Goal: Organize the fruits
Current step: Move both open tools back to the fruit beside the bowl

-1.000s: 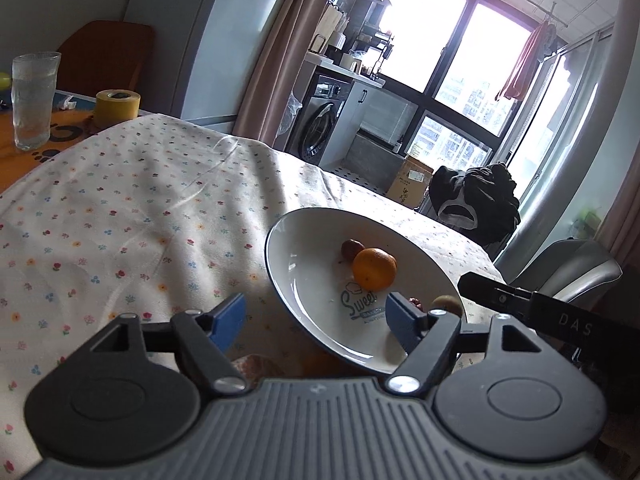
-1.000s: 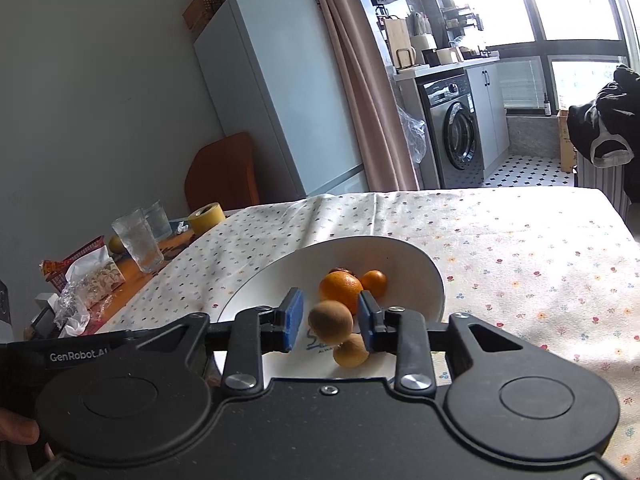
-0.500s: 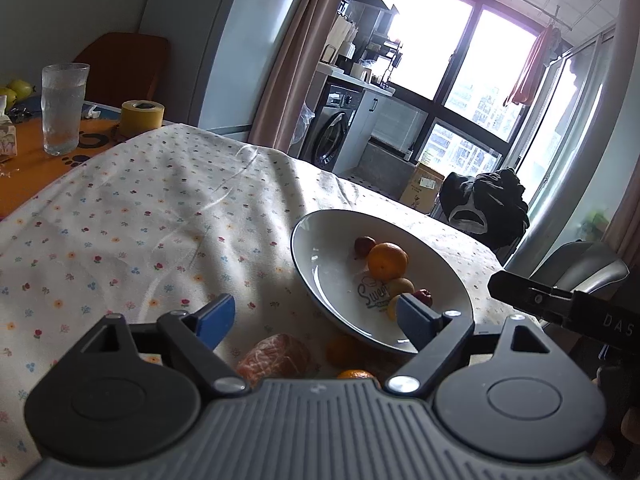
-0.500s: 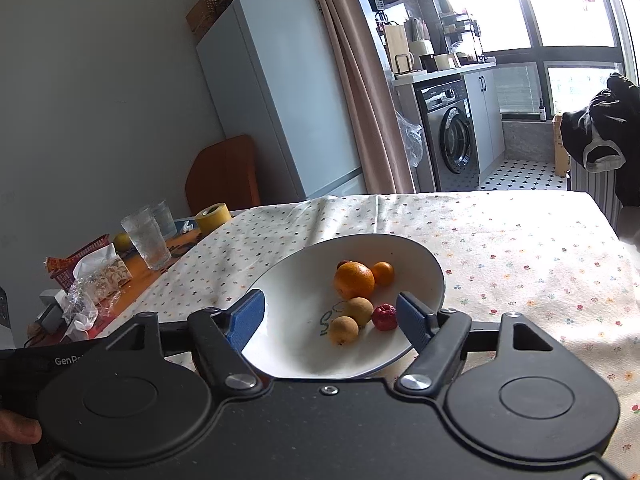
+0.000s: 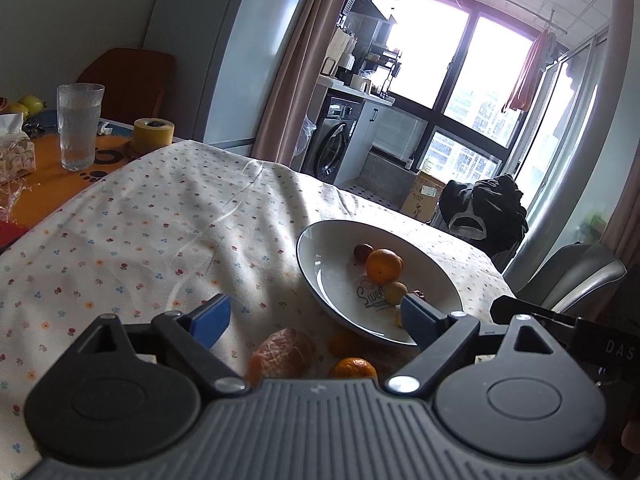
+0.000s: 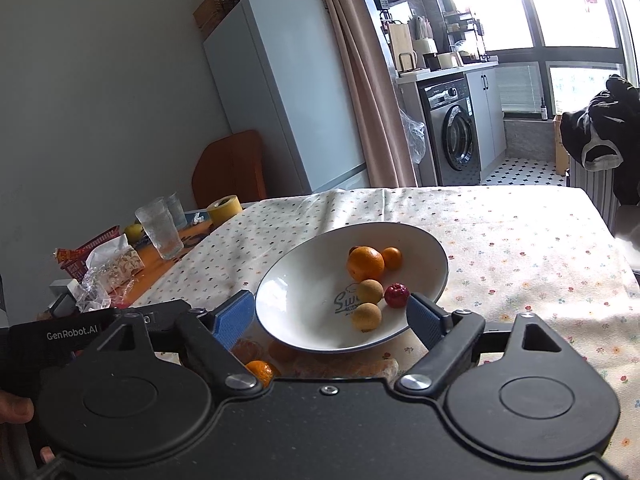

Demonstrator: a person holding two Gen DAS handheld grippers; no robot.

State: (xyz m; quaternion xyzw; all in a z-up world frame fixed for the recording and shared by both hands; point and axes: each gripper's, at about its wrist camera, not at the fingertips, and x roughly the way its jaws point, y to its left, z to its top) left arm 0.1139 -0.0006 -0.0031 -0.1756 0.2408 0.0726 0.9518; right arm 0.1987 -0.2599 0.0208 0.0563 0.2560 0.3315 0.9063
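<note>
Nearest you, your right gripper (image 6: 331, 314) gapes wide and carries nothing; a second ago it pinched a small tan fruit over the plate, and now that fruit (image 6: 365, 317) sits inside the plate (image 6: 296, 292) beside a second tan one (image 6: 369, 291); so that drop is done and the right tool is backing off, free for the next pick. Your left gripper (image 5: 316, 316) is spread wide too, empty, and it has pulled back from the plate far enough to bring loose fruit into view under its fingers; a netted, reddish-orange fruit (image 5: 282, 352) and a mandarin (image 5: 354, 368) lie on the floral tablecloth (image 5: 140, 240), just beside the plate's near rim; my read is that these are next.

Further in, the plate also holds a large orange (image 6: 365, 263), a smaller orange (image 6: 391, 258) and a small red fruit (image 6: 397, 295). Writing: the plate's floor reads "Sweet" in script, partly hidden by fruit; "GenRobot.AI" shows on the black bar at left in the right view; "DAS" on the bar at right in the left view. Far back, a glass (image 5: 79, 126) and a yellow tape roll (image 5: 153, 135).
</note>
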